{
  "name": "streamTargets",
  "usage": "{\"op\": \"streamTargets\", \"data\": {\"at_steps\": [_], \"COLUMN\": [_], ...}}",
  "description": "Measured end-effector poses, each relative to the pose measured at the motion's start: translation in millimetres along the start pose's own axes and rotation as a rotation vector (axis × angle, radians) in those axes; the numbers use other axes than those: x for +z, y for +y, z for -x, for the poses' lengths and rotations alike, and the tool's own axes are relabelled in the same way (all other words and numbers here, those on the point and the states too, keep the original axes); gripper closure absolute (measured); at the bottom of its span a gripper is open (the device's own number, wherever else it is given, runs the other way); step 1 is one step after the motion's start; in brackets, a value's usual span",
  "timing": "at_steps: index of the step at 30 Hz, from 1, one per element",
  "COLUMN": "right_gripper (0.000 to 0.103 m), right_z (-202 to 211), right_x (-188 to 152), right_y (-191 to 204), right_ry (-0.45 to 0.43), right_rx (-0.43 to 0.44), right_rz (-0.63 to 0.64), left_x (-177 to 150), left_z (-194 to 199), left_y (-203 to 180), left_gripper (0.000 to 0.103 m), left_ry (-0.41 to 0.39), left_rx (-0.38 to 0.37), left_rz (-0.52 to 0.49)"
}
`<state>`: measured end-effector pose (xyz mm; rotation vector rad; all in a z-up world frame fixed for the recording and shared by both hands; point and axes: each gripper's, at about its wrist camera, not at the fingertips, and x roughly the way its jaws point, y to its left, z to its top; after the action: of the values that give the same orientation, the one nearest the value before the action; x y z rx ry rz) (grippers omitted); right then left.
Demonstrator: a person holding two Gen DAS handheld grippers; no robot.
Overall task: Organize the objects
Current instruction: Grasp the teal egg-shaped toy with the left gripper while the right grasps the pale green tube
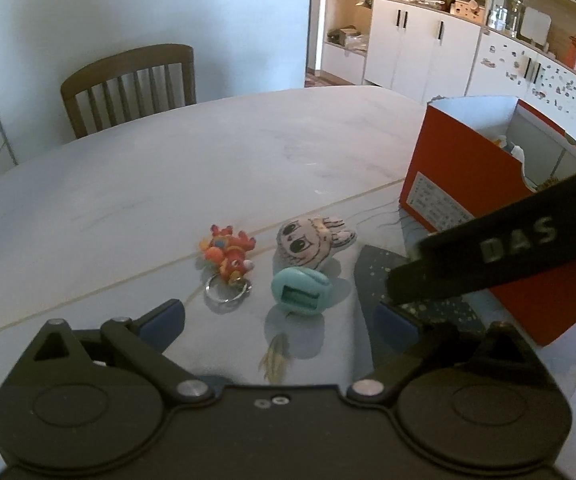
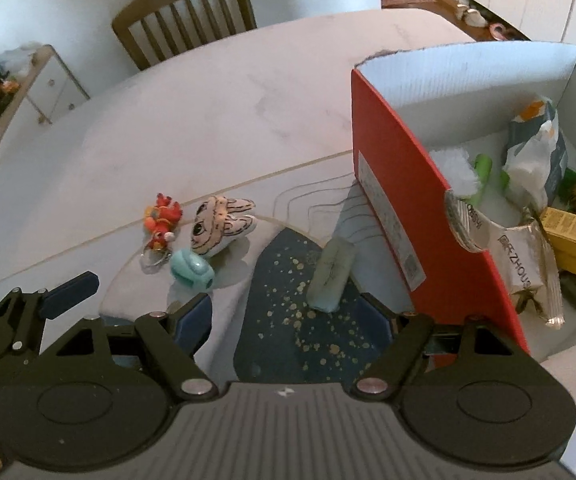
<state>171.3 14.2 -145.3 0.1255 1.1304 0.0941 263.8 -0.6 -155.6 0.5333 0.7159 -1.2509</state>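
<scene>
here both grippers, left [image 1: 278, 318] and right [image 2: 293, 314], gape wide, empty.

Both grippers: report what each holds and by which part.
Nothing. The left gripper is open above the teal toy, and the right gripper is open over the pale green bar.

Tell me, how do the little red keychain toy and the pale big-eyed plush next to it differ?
The red keychain toy is bright orange-red and looks like hard, glossy plastic; the big-eyed plush is pale cream with dark drawn lines and looks soft. The keychain toy carries a metal ring; no ring shows on the plush. The plush is clearly the larger. Both lie loose on the table, outside the red box.
</scene>
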Motion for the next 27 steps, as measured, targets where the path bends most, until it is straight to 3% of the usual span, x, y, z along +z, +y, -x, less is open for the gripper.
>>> {"op": "streamTargets", "data": {"at_steps": [11,16,23,27], "right_gripper": [0.042,0.045,0.049,0.060], "right_z": [-24,-27,-33,-34], "right_x": [12,15,19,20], "right_y": [-4,-4,-1,-2], "right_ry": [0.046,0.047,0.053,0.053], "right_rx": [-0.039,-0.058,-0.083,-0.087], "right_rz": [-0.046,-0.042,-0.013,0.001], "left_x": [-1,1,2,2], "left_z": [-19,-24,-33,-36], "left_y": [-8,-11,-14,-12], "left_gripper": [0.028,0.032,0.048,0.055], "left_ry": [-0.007,-0.006,0.009,0.019], "left_rx": [-0.020,-0.027,-0.038,-0.047], "left_rz": [-0.070,-0.089,-0.114,-0.112]}}
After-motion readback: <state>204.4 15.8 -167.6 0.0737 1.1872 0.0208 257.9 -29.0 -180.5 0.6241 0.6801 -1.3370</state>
